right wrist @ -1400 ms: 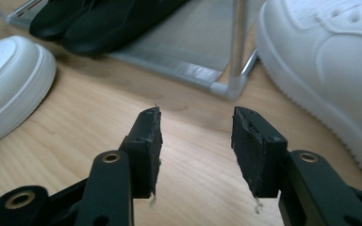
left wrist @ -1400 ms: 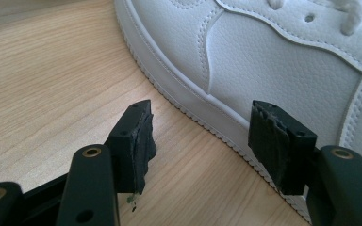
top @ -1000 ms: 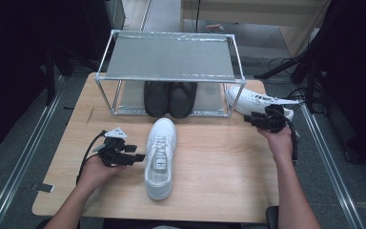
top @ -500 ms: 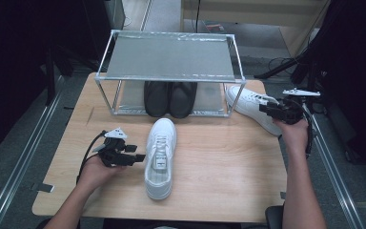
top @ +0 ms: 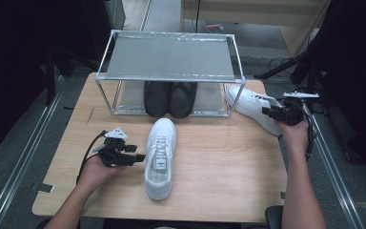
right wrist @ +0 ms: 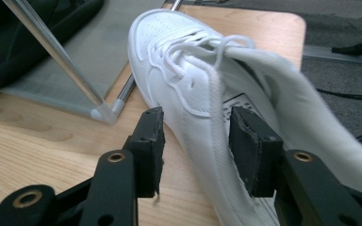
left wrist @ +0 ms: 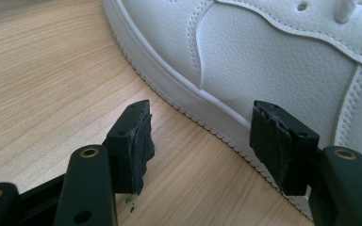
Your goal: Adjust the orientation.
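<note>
The left claw (top: 140, 157) rests low on the table (top: 228, 157) with its jaws spread wide and nothing between them; the near white sneaker (top: 160, 157) lies just beside its tips, one pad close against the sole edge, toe pointing away toward the rack. The right claw (top: 267, 113) sits at the table's far right edge, its jaws partly apart and straddling the side wall of the second white sneaker (top: 255, 106); whether the pads press on it cannot be told. Just beyond that claw, the metal rack (top: 171, 57) has its corner leg right next to this sneaker's toe, crowding it. Under the rack's shelf a pair of black shoes (top: 169, 98) stands side by side.
</note>
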Demonstrator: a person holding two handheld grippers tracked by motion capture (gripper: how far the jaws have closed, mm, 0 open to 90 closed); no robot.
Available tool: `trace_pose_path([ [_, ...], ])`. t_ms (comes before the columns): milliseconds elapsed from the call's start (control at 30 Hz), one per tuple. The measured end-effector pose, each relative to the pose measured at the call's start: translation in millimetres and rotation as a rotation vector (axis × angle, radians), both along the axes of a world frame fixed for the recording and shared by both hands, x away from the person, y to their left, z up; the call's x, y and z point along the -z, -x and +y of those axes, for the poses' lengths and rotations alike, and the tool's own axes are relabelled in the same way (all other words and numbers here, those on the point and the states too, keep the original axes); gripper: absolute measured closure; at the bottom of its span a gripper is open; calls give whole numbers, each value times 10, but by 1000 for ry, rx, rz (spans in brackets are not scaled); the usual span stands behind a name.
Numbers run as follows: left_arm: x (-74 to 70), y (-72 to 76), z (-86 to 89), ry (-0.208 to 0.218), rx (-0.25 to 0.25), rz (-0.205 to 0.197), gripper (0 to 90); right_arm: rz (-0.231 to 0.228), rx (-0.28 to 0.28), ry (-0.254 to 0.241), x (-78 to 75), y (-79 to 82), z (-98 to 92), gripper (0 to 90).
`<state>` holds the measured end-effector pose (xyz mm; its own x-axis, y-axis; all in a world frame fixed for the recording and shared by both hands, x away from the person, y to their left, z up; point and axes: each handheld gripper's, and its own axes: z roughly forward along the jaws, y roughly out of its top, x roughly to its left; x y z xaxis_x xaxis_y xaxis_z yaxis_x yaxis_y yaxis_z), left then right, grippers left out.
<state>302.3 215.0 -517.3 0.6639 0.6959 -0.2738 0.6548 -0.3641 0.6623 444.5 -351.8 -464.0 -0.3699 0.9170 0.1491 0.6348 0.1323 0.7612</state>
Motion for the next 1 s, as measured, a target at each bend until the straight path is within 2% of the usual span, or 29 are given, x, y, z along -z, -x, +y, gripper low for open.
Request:
trace_pose_path([
  [167,0,-1,4,-3,0,1,394,9,11,11,72,-95,92,557],
  [233,3,-3,4,-6,-3,4,394,12,34,16,104,-149,119,598],
  [300,10,-7,1,-7,-1,6,394,15,32,-5,107,-181,127,593],
  [567,13,-7,-7,-17,3,7,393,-17,33,19,155,-250,209,593],
  [633,16,-8,-6,-15,1,8,393,-20,28,26,161,-252,217,618],
  [700,15,-8,-7,-16,0,8,393,-13,21,9,159,-248,202,651],
  [767,8,-5,0,-13,3,6,394,-4,15,-41,141,-241,164,720],
  [800,8,-5,0,-13,3,6,394,-4,15,-41,141,-241,164,720],
  [833,5,-5,4,-13,-1,3,394,6,17,-66,138,-243,146,746],
  [867,5,-5,10,-6,-6,4,394,28,17,-113,135,-242,119,788],
  [933,4,-9,20,-9,-3,5,393,35,21,-121,132,-242,112,808],
  [1000,5,-10,20,-9,-4,5,393,28,34,-107,116,-231,122,815],
])
